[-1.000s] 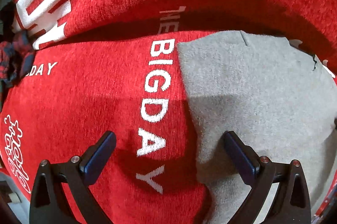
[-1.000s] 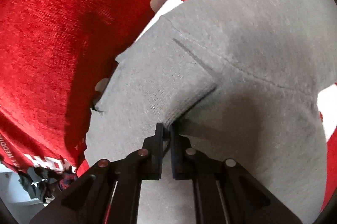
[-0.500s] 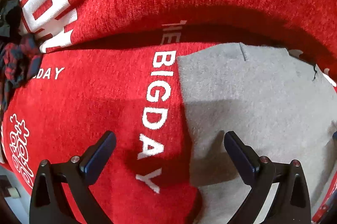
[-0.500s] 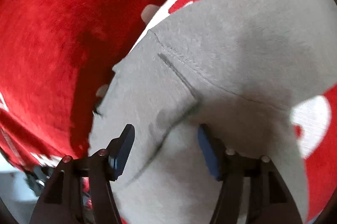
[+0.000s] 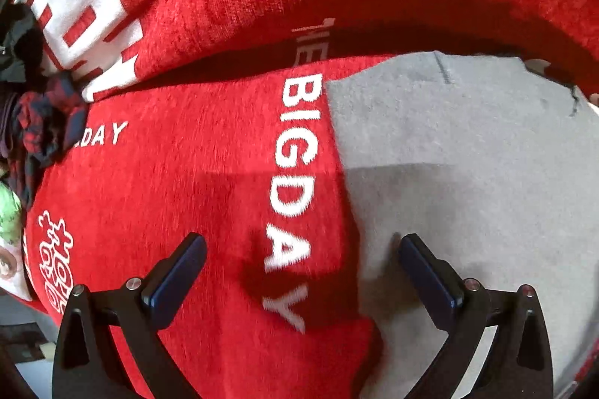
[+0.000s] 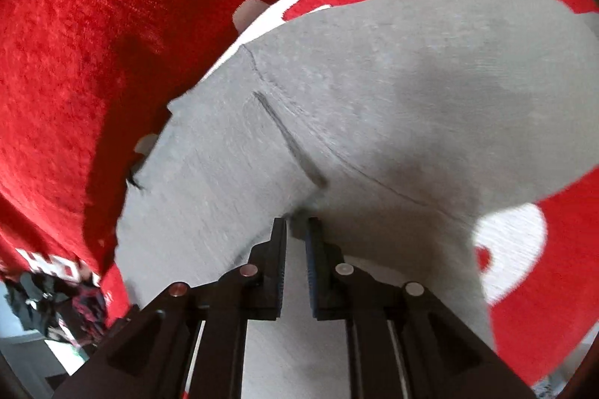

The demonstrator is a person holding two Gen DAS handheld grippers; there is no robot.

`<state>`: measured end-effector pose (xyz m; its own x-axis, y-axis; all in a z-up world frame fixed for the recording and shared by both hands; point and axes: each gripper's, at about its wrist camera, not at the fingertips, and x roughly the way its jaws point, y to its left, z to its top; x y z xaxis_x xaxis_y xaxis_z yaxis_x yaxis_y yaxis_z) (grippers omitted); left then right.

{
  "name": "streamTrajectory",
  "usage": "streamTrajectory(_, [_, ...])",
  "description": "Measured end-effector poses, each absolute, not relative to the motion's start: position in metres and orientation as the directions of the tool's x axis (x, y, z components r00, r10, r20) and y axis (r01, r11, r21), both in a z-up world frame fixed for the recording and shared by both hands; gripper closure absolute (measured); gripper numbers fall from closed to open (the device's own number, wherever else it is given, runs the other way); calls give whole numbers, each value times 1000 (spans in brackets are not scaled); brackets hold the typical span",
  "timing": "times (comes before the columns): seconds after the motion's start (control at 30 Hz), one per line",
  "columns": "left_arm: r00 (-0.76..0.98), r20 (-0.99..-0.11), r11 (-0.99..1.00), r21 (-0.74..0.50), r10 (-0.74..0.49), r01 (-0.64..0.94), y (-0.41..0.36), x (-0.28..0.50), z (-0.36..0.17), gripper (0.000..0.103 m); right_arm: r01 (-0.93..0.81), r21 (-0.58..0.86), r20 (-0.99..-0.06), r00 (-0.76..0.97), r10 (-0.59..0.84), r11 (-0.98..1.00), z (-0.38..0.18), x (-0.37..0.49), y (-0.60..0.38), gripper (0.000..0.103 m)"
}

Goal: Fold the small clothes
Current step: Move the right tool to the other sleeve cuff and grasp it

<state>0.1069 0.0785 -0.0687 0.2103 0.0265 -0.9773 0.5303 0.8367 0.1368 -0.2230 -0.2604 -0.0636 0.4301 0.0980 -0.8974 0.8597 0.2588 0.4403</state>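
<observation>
Red plush blanket [image 5: 157, 196] with white "BIG DAY" lettering covers the surface under both of your tools. Your left gripper [image 5: 299, 249] holds its fingers wide apart with nothing between them. One fingertip is over the blanket, the other over the flat grey knit garment [image 5: 468, 155]. Your right gripper [image 6: 297, 223] is closing its fingers on a raised fold of that garment, pinched between the tips.

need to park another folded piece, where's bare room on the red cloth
The open stretch of red cloth between the BIG DAY lettering and the plaid clothes heap. The grey garment covers the other side, and the far edge is bunched up.
</observation>
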Motion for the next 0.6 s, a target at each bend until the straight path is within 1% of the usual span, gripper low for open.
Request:
streamTrajectory(0.03, [196, -981, 839, 117, 13, 531, 77, 101, -64, 0, 851, 459, -888, 444, 118, 254, -61, -229, -259, 83])
streamTrajectory(0.07, [188, -982, 840, 106, 5, 533, 79, 96, -58, 0, 841, 481, -877, 460, 141, 246, -60, -236, -256, 69])
streamTrajectory(0.13, [169, -986, 834, 83, -11, 545, 74, 78, -44, 0, 827, 510, -859, 479, 179, 234, -60, -245, -251, 50])
streamTrajectory(0.3, [119, -991, 793, 31, -53, 608, 41, 35, -27, 0, 829, 529, -843, 488, 226, 183, -63, -272, -238, 49])
streamTrajectory(0.4, [77, -994, 765, -13, -81, 644, 8, 6, -23, 0, 833, 536, -834, 499, 236, 134, -66, -293, -238, 49])
streamTrajectory(0.5, [44, -994, 733, -45, -101, 679, -24, -19, -24, 0, 835, 543, -829, 515, 219, 89, -66, -317, -248, 49])
streamTrajectory(0.6, [18, -994, 704, -65, -111, 708, -54, -38, -26, 0, 825, 566, -814, 554, 172, 19, -66, -345, -266, 49])
